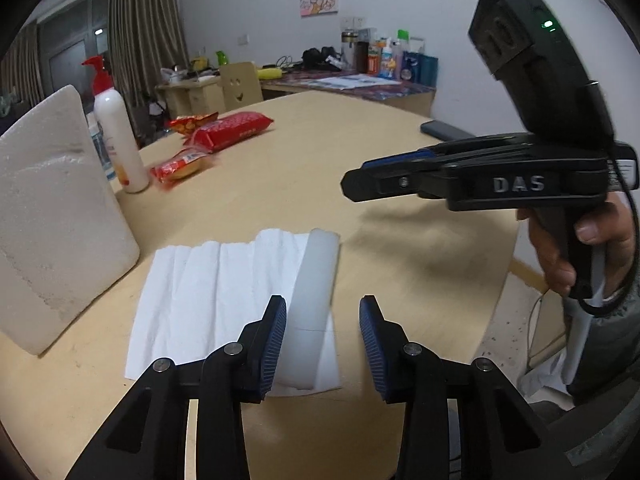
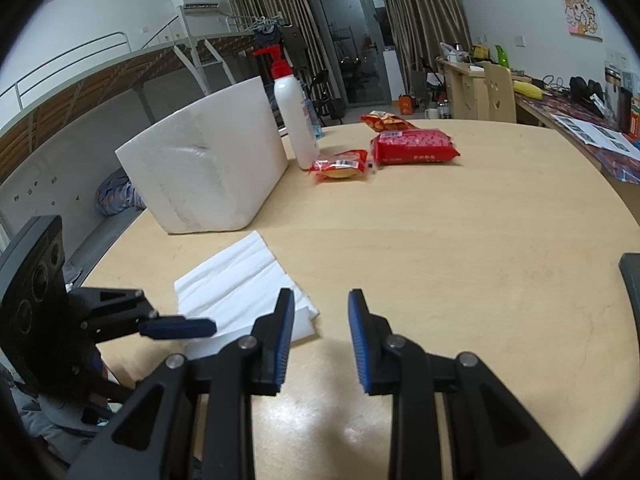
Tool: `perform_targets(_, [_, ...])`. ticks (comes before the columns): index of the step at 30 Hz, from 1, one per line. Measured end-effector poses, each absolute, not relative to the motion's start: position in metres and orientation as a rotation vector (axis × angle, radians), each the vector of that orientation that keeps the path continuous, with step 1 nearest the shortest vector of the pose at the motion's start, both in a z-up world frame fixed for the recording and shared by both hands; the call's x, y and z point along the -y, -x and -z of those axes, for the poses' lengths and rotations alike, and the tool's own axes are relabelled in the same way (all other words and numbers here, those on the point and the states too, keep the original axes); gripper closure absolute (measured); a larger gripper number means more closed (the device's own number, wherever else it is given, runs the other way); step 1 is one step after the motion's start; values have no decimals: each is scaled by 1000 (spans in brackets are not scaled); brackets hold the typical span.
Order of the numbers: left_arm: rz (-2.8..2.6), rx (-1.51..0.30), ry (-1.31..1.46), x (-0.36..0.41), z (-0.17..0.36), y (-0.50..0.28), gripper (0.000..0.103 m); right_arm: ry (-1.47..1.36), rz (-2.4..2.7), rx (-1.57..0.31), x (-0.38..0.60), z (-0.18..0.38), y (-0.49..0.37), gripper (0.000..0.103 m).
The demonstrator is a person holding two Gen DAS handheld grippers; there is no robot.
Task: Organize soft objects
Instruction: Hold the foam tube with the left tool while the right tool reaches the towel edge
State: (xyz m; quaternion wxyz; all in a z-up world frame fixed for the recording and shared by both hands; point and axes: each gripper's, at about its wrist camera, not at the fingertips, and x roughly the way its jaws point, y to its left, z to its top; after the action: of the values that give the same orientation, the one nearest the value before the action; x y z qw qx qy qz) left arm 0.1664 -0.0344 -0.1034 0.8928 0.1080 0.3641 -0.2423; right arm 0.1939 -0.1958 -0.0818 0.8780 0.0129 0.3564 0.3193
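Note:
A white sheet of soft paper or cloth [image 1: 208, 300] lies flat on the wooden table [image 1: 360, 140], its right edge folded over in a strip [image 1: 314, 300]. It also shows in the right wrist view [image 2: 240, 292]. My left gripper [image 1: 323, 344] is open just above the sheet's near right corner, holding nothing. My right gripper [image 2: 320, 340] is open and empty over bare table, right of the sheet. In the left wrist view the right gripper [image 1: 356, 184] hovers above the table, seen side-on. The left gripper's fingers [image 2: 180, 328] show at the sheet's near edge.
A white foam box [image 2: 208, 168] stands left of the sheet. Behind it are a white pump bottle [image 2: 296, 120] and three red snack packs [image 2: 412, 146]. A dark flat object [image 1: 444, 130] lies at the table's right edge.

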Motion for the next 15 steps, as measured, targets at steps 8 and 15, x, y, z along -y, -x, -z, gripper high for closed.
perform_targets(8, [487, -811, -192, 29, 112, -177, 83, -18, -677, -738, 191, 81, -190, 63])
perform_targets(15, [499, -803, -234, 33, 110, -171, 87, -14, -673, -734, 191, 79, -188, 62])
